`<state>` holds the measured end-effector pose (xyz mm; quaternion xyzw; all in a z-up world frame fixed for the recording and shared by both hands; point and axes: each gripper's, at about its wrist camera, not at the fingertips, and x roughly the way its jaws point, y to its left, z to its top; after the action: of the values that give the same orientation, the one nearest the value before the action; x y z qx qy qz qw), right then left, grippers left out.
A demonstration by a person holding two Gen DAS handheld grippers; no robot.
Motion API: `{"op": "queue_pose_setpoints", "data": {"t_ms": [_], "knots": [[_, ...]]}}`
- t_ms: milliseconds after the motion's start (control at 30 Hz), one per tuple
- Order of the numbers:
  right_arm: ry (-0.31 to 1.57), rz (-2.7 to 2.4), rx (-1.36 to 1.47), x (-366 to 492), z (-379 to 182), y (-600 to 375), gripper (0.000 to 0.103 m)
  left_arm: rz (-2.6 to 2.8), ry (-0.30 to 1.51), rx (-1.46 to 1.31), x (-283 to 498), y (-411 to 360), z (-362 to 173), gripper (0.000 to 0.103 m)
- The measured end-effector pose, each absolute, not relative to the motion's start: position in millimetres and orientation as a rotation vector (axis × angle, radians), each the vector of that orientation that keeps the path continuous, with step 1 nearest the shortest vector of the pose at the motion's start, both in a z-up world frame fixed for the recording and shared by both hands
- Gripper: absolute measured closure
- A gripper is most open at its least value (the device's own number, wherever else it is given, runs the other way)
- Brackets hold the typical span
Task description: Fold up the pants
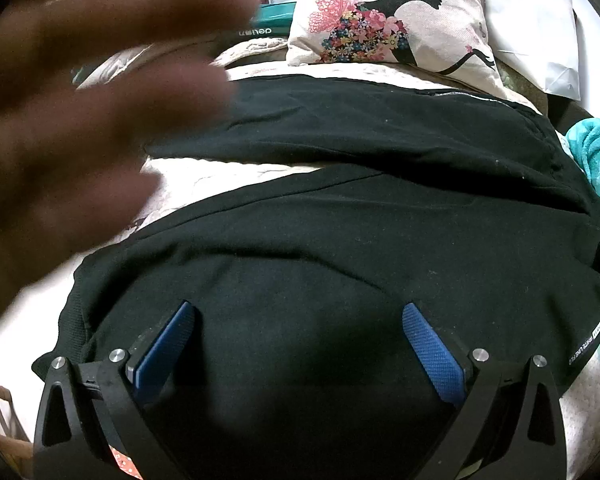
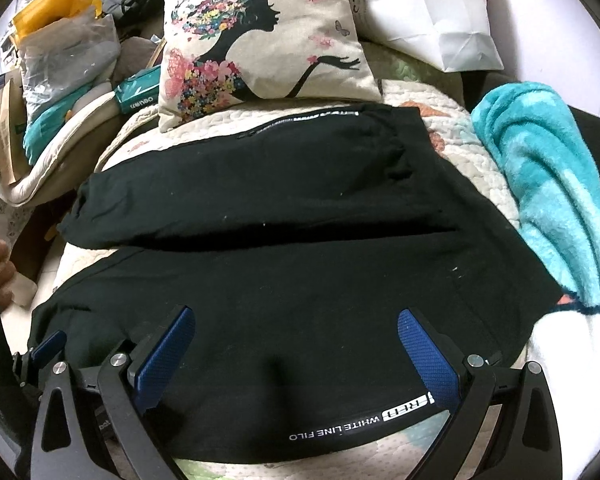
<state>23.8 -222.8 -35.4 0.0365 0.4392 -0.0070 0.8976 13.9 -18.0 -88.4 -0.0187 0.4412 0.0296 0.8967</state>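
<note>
Black pants (image 1: 340,232) lie spread on a quilted bed, both legs running leftward with a strip of quilt between them. In the right wrist view the pants (image 2: 284,272) show a white-lettered side stripe near the front edge. My left gripper (image 1: 298,312) is open, its blue pads over the near leg close to the cuff. My right gripper (image 2: 296,318) is open over the near leg by the stripe. A blurred bare hand (image 1: 80,120) covers the upper left of the left wrist view. The left gripper's blue finger (image 2: 48,344) shows at the far left of the right wrist view.
A floral cushion (image 2: 260,44) lies just behind the pants, with a white bag (image 2: 432,16) beside it. A turquoise towel (image 2: 552,184) lies at the right. Bags and boxes (image 2: 60,60) pile up at the back left. The quilt (image 2: 464,152) covers the bed.
</note>
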Motion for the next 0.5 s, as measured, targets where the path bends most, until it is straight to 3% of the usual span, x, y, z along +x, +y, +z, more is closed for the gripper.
{"op": "queue_pose_setpoints", "data": {"t_ms": [500], "knots": [[0.977, 0.011, 0.168, 28.2, -43.6, -228.8, 0.0, 0.069, 0.913, -0.023, 15.0, -19.0, -88.9, 0.0]]}}
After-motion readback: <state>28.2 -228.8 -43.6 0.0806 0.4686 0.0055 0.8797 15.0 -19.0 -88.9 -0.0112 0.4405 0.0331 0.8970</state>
